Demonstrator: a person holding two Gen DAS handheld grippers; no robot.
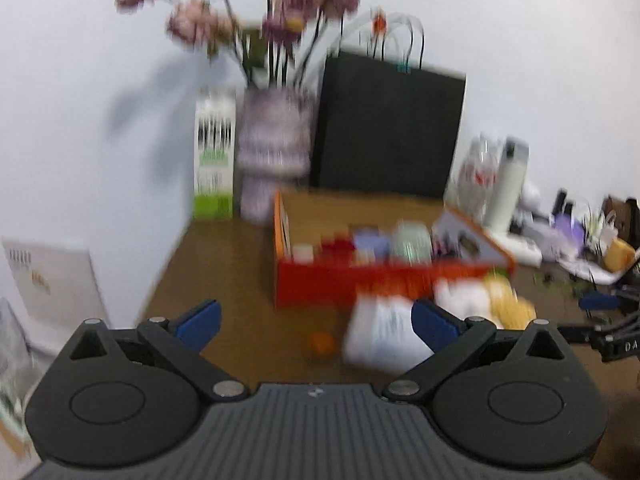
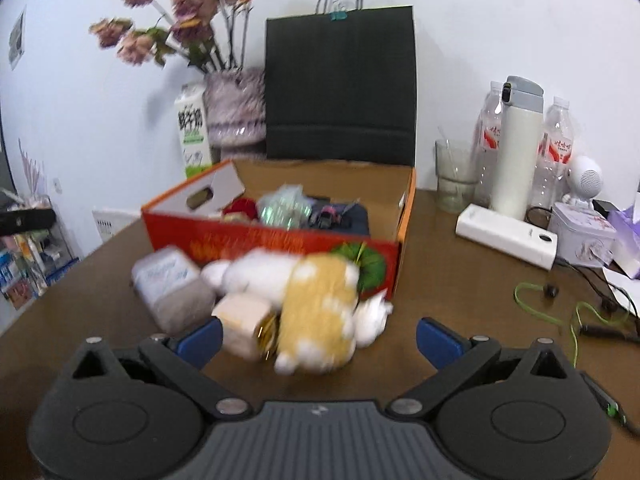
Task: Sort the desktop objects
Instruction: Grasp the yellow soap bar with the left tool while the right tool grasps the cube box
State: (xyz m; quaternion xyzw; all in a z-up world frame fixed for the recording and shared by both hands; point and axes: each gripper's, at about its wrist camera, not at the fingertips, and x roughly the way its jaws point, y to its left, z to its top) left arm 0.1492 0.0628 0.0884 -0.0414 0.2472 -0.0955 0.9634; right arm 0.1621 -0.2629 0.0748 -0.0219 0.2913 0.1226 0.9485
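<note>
The orange cardboard box (image 2: 276, 240) sits open on the brown counter (image 2: 460, 292), and everything else is placed from it. Inside the box lie a red item (image 2: 242, 207), a crinkled clear-green packet (image 2: 285, 209) and some dark small things, too blurred to name. Directly in front of the box's front wall lies a heap of loose objects: a white and yellow plush toy (image 2: 308, 292) touching the wall, a grey-white soft pack (image 2: 172, 288) to its left, and a small beige box (image 2: 244, 320) leaning against the toy's near side. The right tool (image 2: 318, 340) hovers just in front of this heap with its blue-padded fingers (image 2: 438, 340) spread wide and nothing between them; the beige box sits just inside the left finger. The left tool (image 1: 316, 322) is likewise released, its jaws wide apart, held in front of the box's left front corner; in its blurred view a white pack (image 1: 384, 336) lies near its right finger and a small orange ball (image 1: 321, 344) rests on the counter in front of the box. The other tool's tip (image 1: 600, 302) shows at that view's right edge. Behind the box stand a black paper bag (image 2: 340, 84), a vase of dried pink flowers (image 2: 236, 108) and a green-white milk carton (image 2: 193, 132). To the right of the box are a glass (image 2: 454, 176), a white thermos (image 2: 518, 148) between clear bottles (image 2: 556, 148), a white power bank (image 2: 506, 236) and a green cable (image 2: 560, 312).
</note>
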